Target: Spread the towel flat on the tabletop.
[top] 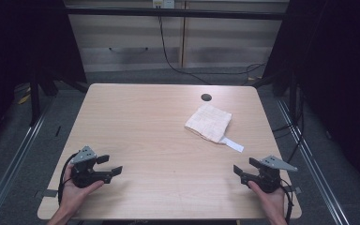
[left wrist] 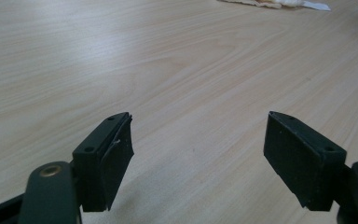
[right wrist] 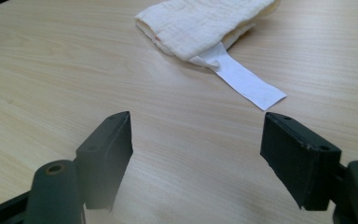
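A folded white cloth (top: pixel 209 122) lies on the wooden table (top: pixel 159 140), right of centre, with a white label strip (top: pixel 233 145) sticking out toward the near right. In the right gripper view the cloth (right wrist: pixel 205 25) and its label (right wrist: pixel 244 79) lie just ahead of the jaws. My right gripper (top: pixel 245 167) rests near the front right corner, open and holding nothing, also seen close up (right wrist: pixel 198 154). My left gripper (top: pixel 109 165) sits near the front left, open with bare table between its jaws (left wrist: pixel 198 156). The cloth's edge (left wrist: pixel 270 3) shows far off in the left gripper view.
A dark round cable hole (top: pixel 206 97) sits near the table's far edge. Grey floor, metal rails and black cables surround the table; cabinets (top: pixel 178 42) stand behind it. A hand holds each gripper at the near edge.
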`<state>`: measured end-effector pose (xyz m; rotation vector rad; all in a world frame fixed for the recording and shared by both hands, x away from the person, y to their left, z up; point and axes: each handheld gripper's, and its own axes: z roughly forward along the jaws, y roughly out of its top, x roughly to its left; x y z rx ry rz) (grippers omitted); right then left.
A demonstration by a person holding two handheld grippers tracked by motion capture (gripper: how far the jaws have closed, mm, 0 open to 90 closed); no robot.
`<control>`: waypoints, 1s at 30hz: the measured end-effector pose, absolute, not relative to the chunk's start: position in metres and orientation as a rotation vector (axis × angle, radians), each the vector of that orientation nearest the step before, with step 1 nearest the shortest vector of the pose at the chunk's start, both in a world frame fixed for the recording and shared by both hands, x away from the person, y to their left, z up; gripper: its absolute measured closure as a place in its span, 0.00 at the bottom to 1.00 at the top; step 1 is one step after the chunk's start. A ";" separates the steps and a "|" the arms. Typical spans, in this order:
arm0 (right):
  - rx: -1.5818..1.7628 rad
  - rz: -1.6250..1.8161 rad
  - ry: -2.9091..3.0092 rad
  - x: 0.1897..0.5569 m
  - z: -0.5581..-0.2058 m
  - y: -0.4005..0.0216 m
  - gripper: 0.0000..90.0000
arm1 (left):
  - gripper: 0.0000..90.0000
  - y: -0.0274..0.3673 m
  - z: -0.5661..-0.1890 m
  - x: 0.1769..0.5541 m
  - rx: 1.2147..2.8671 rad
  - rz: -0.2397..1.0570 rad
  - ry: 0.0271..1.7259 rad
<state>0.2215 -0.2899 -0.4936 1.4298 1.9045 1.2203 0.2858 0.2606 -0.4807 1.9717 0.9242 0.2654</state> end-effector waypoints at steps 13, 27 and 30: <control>1.408 1.288 1.974 0.237 -0.480 -0.289 0.32 | 0.26 0.259 -0.482 0.288 1.980 0.278 0.937; 1.312 1.286 2.174 0.274 -0.474 -0.262 0.48 | 0.26 0.256 -0.482 0.285 1.992 0.275 0.909; 1.341 1.238 2.206 0.279 -0.471 -0.260 0.46 | 0.26 0.256 -0.481 0.285 1.992 0.275 0.907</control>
